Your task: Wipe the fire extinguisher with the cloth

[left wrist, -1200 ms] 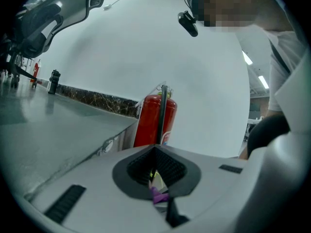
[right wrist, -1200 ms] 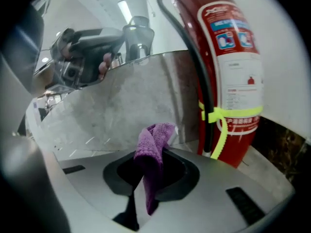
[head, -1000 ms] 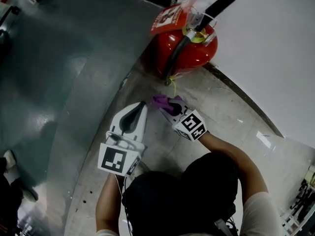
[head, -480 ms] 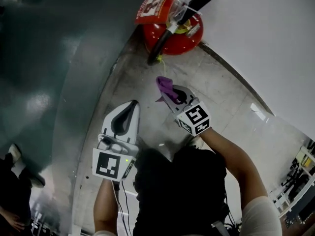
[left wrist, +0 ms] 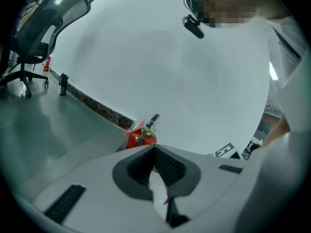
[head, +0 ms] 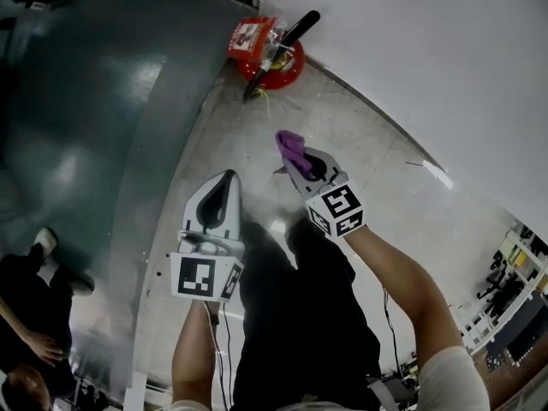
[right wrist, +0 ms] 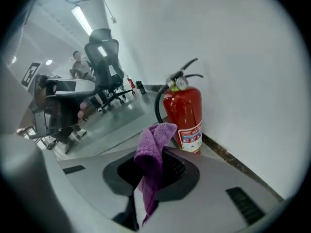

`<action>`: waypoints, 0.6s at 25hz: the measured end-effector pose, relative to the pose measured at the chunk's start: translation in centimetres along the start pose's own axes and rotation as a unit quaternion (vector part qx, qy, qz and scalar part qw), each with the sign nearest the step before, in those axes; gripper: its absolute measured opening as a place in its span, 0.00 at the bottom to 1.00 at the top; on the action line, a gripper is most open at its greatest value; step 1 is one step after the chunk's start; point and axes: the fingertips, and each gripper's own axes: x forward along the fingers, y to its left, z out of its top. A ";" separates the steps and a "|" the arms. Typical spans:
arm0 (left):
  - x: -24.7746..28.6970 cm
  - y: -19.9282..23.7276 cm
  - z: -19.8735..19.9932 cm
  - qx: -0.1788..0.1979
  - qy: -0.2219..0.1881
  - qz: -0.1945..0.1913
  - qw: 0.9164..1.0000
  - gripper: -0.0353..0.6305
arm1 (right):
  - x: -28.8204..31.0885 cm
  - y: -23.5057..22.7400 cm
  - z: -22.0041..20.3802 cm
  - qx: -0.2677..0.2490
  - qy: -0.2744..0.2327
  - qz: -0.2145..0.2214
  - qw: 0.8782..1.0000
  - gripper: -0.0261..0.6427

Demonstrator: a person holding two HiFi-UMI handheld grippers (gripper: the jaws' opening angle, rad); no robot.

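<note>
My left tongs (head: pixel 228 178) are hanging pressed together on nothing, off to the side. Ahead, the fire extinguisher (head: pixel 267 54) is standing upright on the floor (head: pixel 248 135) against the white wall (head: pixel 428 41), well apart from both tongs. My right tongs (head: pixel 294 154) are pinching the purple cloth (head: pixel 288 142), with a loose fold poking past the tips. I am reckoning I should close in, lay that fold flat on the red body and stroke downward, steering clear of the black hose (right wrist: pixel 157 105).
</note>
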 end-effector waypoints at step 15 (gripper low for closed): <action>-11.9 -8.4 13.6 -0.041 0.031 0.021 0.998 0.06 | -17.4 11.4 16.0 0.058 -0.020 -0.068 0.996 0.13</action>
